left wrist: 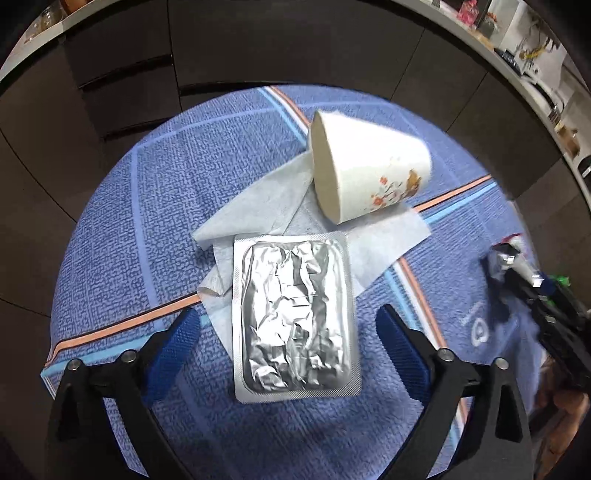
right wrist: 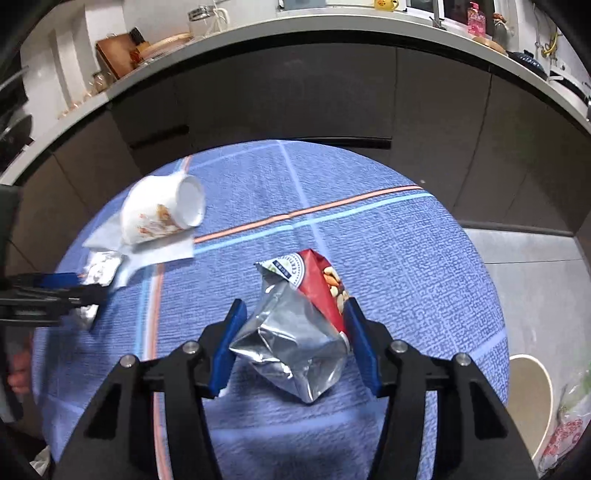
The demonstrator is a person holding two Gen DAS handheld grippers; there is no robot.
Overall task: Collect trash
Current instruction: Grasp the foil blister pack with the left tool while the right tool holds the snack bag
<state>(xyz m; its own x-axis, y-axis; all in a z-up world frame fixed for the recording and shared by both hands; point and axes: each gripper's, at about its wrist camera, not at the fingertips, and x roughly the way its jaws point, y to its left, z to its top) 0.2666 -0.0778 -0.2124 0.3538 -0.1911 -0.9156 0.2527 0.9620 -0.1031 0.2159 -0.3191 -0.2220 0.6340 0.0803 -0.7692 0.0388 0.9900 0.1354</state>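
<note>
A crumpled silver foil blister pack (left wrist: 295, 317) lies flat on the blue checked tablecloth (left wrist: 166, 184). My left gripper (left wrist: 288, 332) is open, its blue pads standing clear of the pack on either side. Beyond it a white flowered cup (left wrist: 369, 166) lies on its side on a white tissue (left wrist: 258, 206). In the right wrist view, a torn snack wrapper (right wrist: 291, 332), silver inside and red outside, sits between the blue pads of my right gripper (right wrist: 295, 343), which touch both its sides. The cup (right wrist: 159, 210), the tissue (right wrist: 162, 253) and the left gripper (right wrist: 74, 291) show at the far left.
The round table's edge curves close behind the cup. Dark cabinet fronts (right wrist: 295, 92) under a cluttered counter (right wrist: 332, 22) stand beyond. On the grey floor at the right are a round white-rimmed object (right wrist: 532, 398) and a plastic bag (right wrist: 569, 424).
</note>
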